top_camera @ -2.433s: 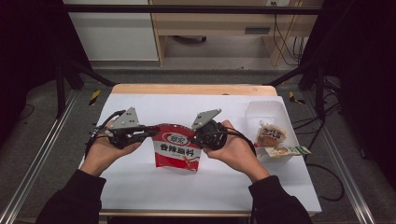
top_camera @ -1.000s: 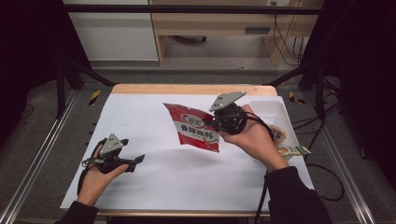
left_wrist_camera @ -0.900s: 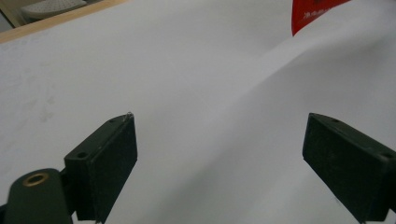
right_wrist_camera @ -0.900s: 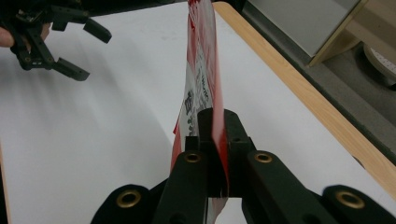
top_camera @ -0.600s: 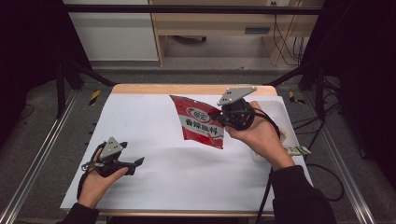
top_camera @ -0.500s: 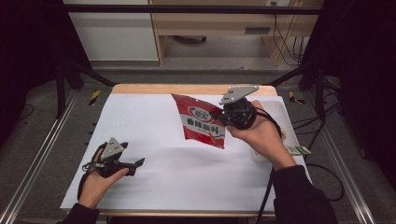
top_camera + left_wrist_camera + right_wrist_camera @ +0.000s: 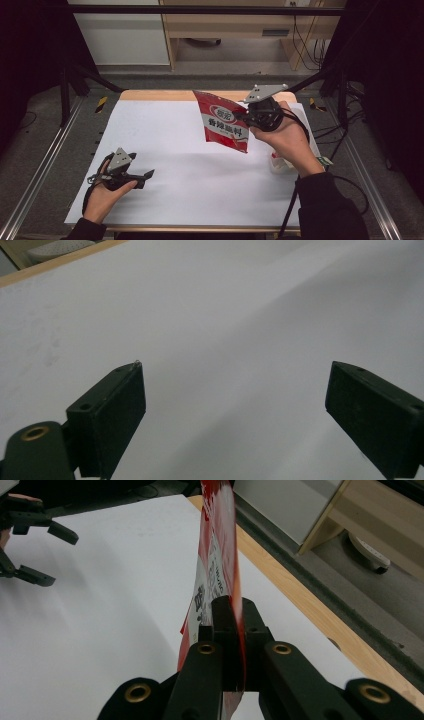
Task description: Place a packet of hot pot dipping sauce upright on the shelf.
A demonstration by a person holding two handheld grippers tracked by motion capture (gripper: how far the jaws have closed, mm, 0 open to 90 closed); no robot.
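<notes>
Where jaws pinch: red packet (image 7: 225,121), "香辣脆料".

High view looks down toward twelve o'clock over the white bench (image 7: 165,130); both claw views skim it closely

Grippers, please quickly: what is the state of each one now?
Left gripper: open, holding nothing, low over the white table.
Right gripper: closed on the red packet, held up off the table.
</notes>
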